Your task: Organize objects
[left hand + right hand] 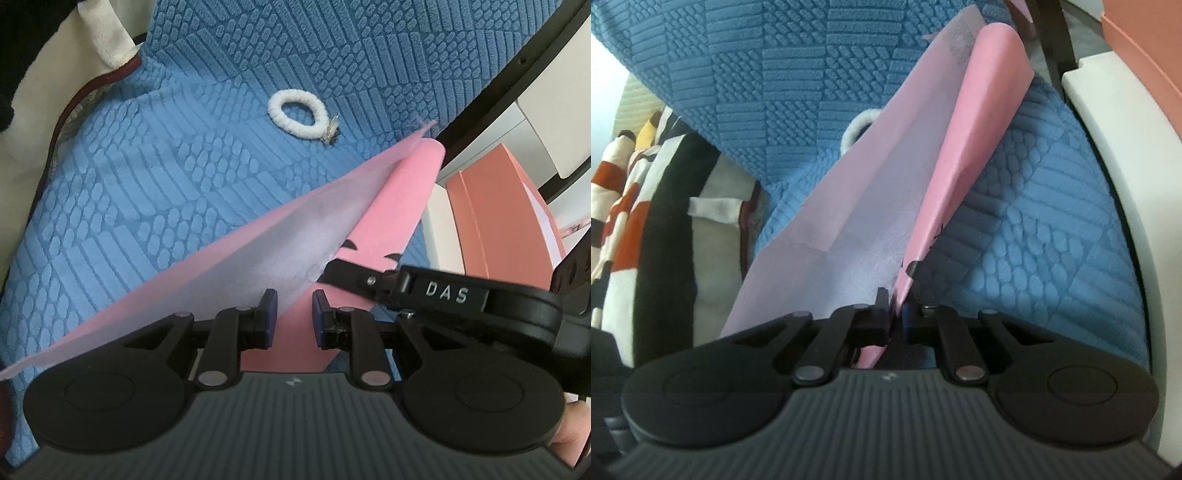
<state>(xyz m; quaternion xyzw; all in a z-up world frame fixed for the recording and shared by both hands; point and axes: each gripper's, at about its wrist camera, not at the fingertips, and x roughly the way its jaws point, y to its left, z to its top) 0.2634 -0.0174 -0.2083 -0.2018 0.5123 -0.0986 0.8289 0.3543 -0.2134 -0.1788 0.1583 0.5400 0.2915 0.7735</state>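
The only readable text is "DAS", in pale capital letters on a black strap [447,293] that runs in from the right in the left wrist view. Small black marks are printed on the pink bag [399,206], cut off and unreadable. A small pale logo sits on each tool's grey body.

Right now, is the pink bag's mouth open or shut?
Open. The pink bag's translucent front panel stands apart from its opaque back, and the right gripper is pinching the back edge.
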